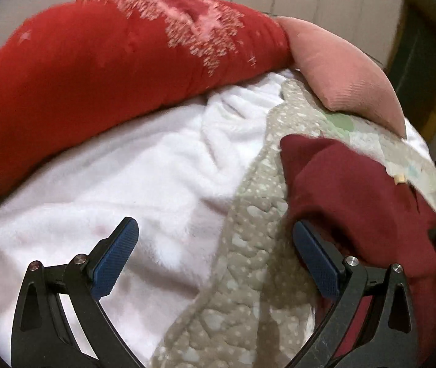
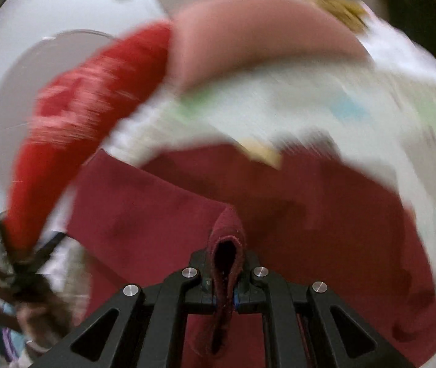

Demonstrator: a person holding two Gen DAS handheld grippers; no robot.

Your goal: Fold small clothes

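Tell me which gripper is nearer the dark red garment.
Right. The right gripper is shut on a folded edge of the dark red garment. The left gripper hangs open over the white fleece blanket, with the garment just beside its right finger.

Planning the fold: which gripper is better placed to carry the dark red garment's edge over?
Right. The right gripper is already shut on an edge of the dark red garment. The left gripper is open and empty over the white blanket, beside that garment.
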